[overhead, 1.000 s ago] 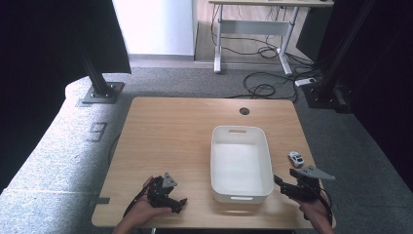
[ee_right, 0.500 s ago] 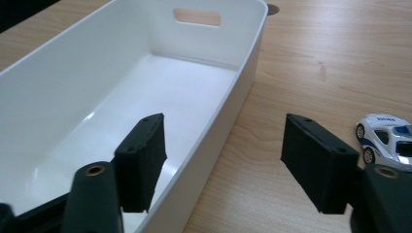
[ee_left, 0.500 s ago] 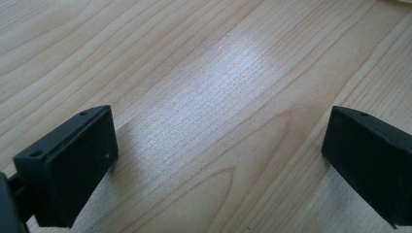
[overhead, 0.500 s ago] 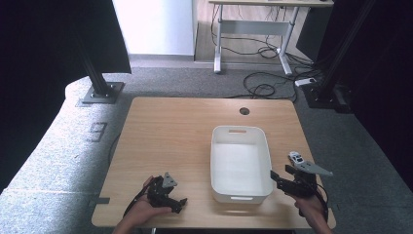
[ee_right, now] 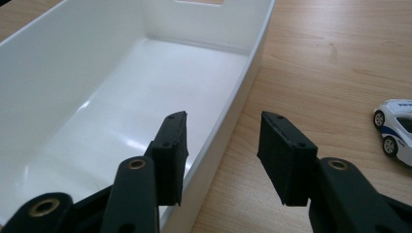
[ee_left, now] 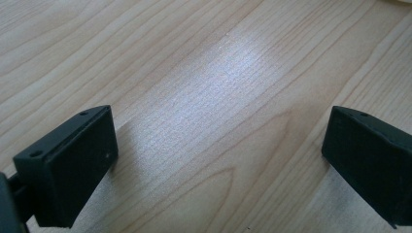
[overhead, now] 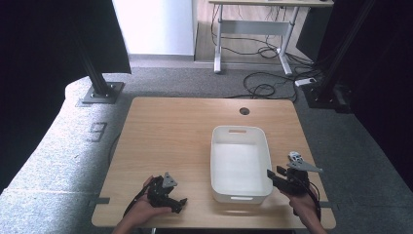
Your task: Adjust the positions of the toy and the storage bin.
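Nearest the person, the left hand-held gripper (overhead: 181,201) rests low on the worktop (overhead: 170,131), its jaws wide apart over bare wood and nothing between them. Level with it on the other side, the right hand-held gripper (ee_right: 222,145) straddles the right wall of the white bin (ee_right: 73,87): one jaw is inside the bin, the other outside over the wood, and the rim runs between them. Its jaws have just been closing, yet a gap shows on the outer side, so the wall does not look pinched for now. My judgement is that the grasp on the bin is only begun: the pinch must finish before the bin can be dragged or lifted. A little farther out, a small white toy car (ee_right: 396,128) stands on the worktop just beside the bin, untouched. The bin itself is empty, lying lengthwise right of centre.
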Demonstrator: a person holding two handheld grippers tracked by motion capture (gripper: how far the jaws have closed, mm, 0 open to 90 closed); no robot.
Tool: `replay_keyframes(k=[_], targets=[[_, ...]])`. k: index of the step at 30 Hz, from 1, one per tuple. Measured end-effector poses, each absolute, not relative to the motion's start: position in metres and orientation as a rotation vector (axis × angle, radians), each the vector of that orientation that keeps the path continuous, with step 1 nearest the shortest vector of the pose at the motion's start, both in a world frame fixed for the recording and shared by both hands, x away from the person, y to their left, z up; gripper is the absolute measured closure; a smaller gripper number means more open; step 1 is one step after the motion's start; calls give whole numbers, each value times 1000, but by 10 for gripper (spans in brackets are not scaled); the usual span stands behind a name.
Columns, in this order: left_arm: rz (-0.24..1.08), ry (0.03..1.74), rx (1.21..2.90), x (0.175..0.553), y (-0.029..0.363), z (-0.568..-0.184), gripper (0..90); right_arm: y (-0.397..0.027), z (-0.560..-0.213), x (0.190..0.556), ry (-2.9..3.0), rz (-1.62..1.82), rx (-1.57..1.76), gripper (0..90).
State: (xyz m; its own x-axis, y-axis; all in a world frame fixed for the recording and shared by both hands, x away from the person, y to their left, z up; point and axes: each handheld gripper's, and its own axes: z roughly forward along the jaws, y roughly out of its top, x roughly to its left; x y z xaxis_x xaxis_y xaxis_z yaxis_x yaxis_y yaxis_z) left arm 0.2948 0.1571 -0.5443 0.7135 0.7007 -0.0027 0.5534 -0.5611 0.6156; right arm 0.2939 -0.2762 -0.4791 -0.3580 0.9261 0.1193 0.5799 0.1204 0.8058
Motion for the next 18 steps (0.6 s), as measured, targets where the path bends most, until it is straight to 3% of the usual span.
replay_keyframes(k=[5,8,18], targets=[[323,950,2321,295,157,-544,0,-276,-482,293,1991,1131,1459,570],[323,950,2321,295,157,-544,0,-272,-483,292,1980,1129,1436,635],[323,949,2321,295,157,-544,0,-265,-487,292,1985,1121,1436,679]])
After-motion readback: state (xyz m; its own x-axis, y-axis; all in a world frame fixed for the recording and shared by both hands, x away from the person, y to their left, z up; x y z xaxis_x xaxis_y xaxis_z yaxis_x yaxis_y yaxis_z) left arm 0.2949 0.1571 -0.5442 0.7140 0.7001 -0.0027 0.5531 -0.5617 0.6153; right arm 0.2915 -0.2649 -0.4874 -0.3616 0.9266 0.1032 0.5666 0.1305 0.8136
